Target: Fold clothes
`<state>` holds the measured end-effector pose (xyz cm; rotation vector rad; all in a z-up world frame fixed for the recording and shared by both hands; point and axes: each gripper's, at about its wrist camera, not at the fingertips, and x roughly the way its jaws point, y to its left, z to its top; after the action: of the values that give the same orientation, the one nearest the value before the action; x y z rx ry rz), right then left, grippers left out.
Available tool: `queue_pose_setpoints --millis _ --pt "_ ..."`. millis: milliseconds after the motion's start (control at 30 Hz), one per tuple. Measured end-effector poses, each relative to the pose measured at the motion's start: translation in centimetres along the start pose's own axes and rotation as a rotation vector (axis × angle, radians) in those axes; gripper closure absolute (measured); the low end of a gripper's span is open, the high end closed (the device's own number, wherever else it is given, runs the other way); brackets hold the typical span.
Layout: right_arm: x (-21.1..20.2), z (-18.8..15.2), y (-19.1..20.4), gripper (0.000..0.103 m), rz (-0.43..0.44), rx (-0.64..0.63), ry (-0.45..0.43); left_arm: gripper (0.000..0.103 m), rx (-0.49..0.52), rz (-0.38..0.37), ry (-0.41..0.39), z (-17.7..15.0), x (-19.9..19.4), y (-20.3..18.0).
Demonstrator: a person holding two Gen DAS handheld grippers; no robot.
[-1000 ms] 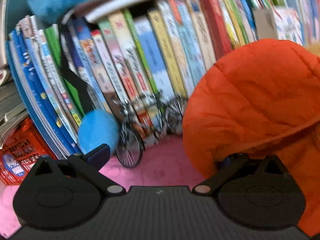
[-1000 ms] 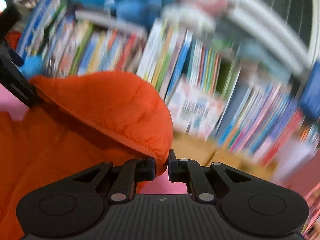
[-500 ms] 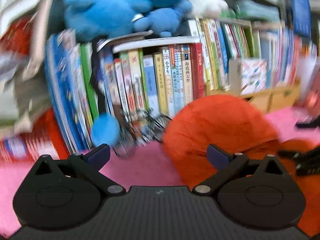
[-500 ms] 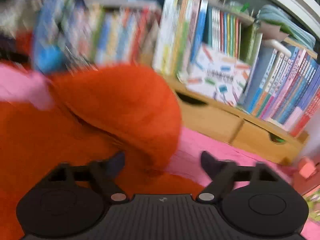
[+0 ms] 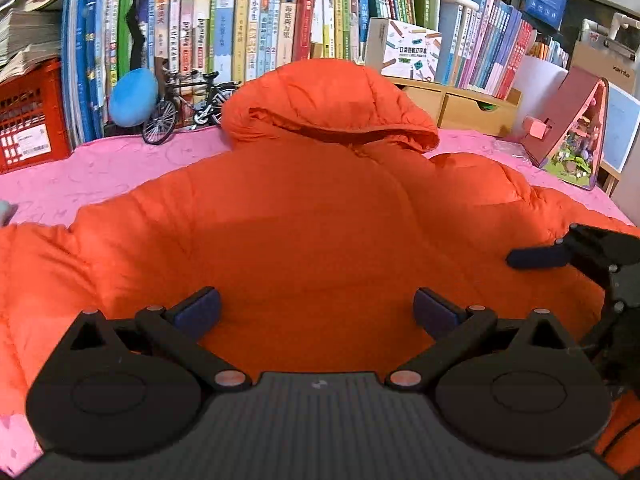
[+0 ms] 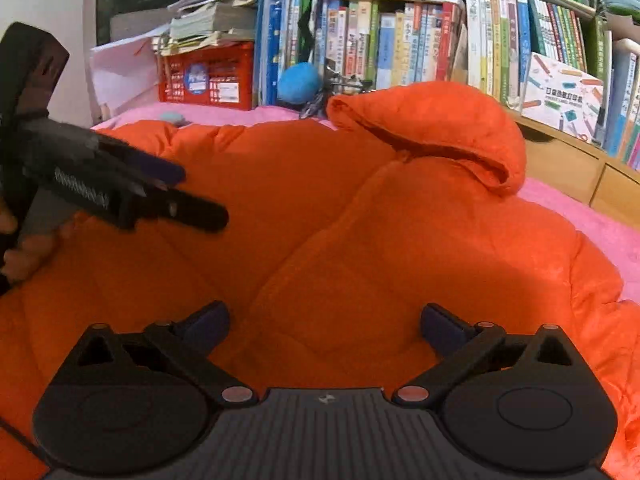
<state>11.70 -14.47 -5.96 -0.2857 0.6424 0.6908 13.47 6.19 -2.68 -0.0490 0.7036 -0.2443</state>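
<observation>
The orange puffy jacket (image 5: pixel 304 216) lies spread across the pink worktop (image 5: pixel 120 164), hood toward the back edge by the books. It looks light, soft and springy; I'd grab a sleeve edge. Left claw (image 5: pixel 316 312) wide, empty; right claw (image 6: pixel 324 322) opening, gripping nothing.

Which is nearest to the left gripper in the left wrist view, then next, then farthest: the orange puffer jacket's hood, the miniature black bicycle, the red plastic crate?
1. Orange puffer jacket's hood, straight ahead of the left gripper.
2. Miniature black bicycle, behind the hood, left, by the books.
3. Red plastic crate, far left edge.
</observation>
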Motion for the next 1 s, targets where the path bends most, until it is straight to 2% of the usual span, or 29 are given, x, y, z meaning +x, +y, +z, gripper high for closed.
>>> queue_pose_setpoints --millis 167,267,467,533,600,700,767,867,900,967,1000 --pt "0.5 0.0 -0.6 0.0 0.026 0.029 0.015 0.0 0.019 -0.006 0.025 2.6 2.8 -1.0" --pt "0.5 -0.3 -1.2 0.0 0.044 0.053 0.02 0.0 0.058 0.056 0.06 3.9 5.8 -1.0" --pt "0.6 -0.5 -1.2 0.0 0.038 0.059 0.019 0.0 0.078 0.192 0.066 6.5 10.2 0.7" --pt "0.6 -0.6 -1.2 0.0 0.04 0.062 0.019 0.0 0.049 0.228 0.073 7.2 11.0 1.8" --pt "0.5 -0.6 -1.2 0.0 0.039 0.06 0.019 0.0 -0.004 0.214 0.083 7.6 11.2 3.2" --pt "0.5 -0.7 -1.2 0.0 0.04 0.059 0.02 0.0 -0.028 0.214 0.064 7.3 9.7 4.4" --pt "0.4 -0.7 -1.3 0.0 0.041 0.056 0.02 0.005 -0.05 0.222 0.042 6.8 7.7 4.8" --pt "0.6 -0.7 -1.5 0.0 0.041 0.055 0.021 0.004 -0.071 0.127 0.004 4.4 2.5 4.6" --pt "0.5 -0.7 -1.4 0.0 0.04 0.056 0.021 0.004 -0.049 0.105 -0.008 3.1 0.9 4.4" --pt "0.5 -0.8 -1.3 0.0 0.039 0.056 0.021 0.002 0.017 0.129 -0.024 0.4 -1.9 3.7" --pt "0.5 -0.8 -1.3 0.0 0.039 0.056 0.021 0.002 0.043 0.169 -0.023 -0.8 -2.8 3.7"
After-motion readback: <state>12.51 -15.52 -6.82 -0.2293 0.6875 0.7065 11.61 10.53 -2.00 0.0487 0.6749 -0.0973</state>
